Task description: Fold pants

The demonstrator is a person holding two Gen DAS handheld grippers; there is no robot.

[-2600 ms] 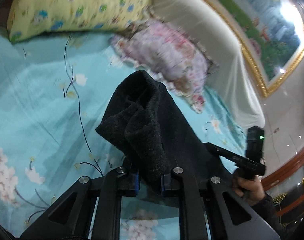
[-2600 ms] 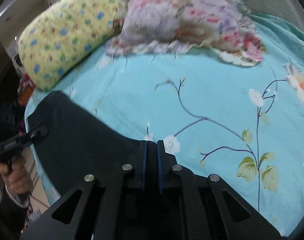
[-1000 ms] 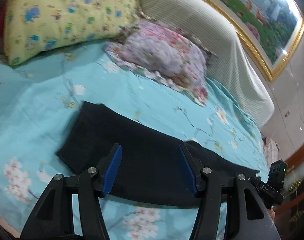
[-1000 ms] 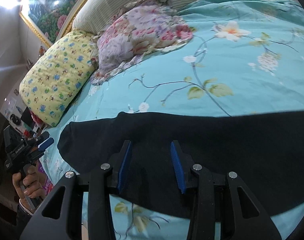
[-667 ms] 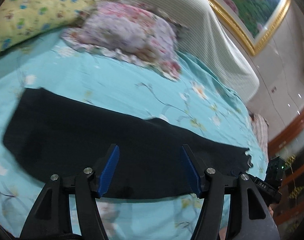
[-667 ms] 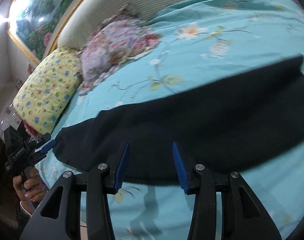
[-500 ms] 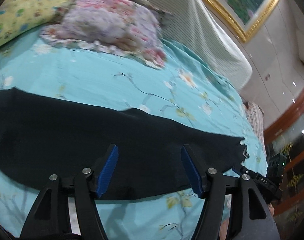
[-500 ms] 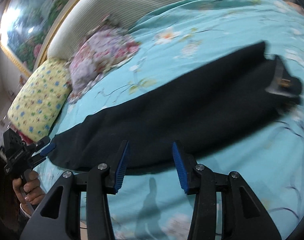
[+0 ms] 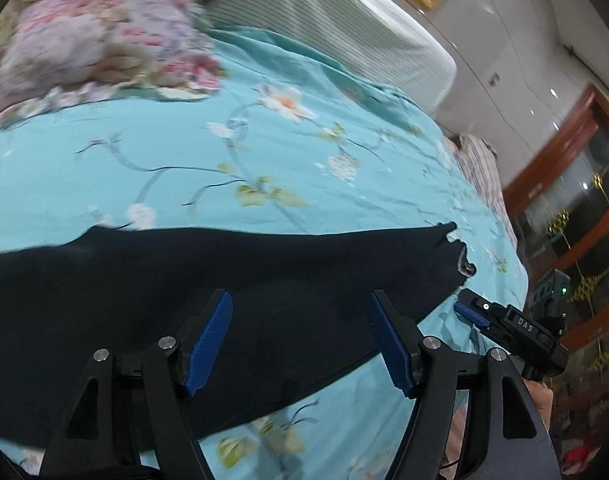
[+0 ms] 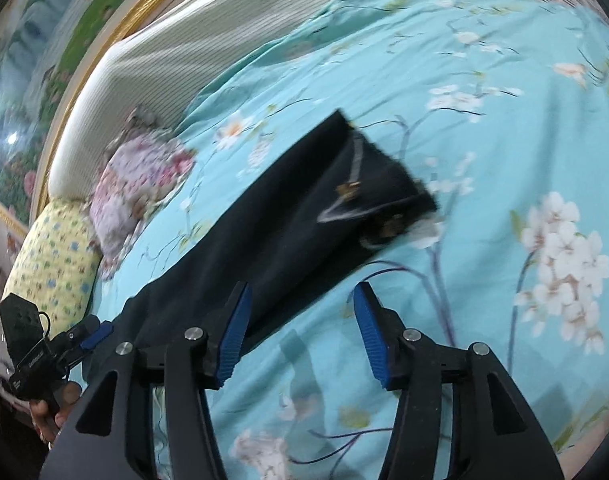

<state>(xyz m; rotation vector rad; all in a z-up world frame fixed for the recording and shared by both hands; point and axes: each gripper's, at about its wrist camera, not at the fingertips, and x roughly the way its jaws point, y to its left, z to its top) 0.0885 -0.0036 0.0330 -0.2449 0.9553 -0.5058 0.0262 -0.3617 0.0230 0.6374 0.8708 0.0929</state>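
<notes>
Left wrist: both grippers [image 9: 300, 336] [image 10: 300, 328] gape empty over pants [image 9: 224, 272] flat on bedsheet [image 9: 264, 152].

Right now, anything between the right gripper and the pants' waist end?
Nothing visible. The right gripper is open over bare bedsheet, and the pants lie flat just ahead, waist end toward the right. The pillows sit far behind.

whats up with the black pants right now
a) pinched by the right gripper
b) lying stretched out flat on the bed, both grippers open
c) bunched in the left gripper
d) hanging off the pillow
b: the pants lie spread along the bedsheet, and both the left gripper and right gripper have their jaws apart, holding nothing.
</notes>
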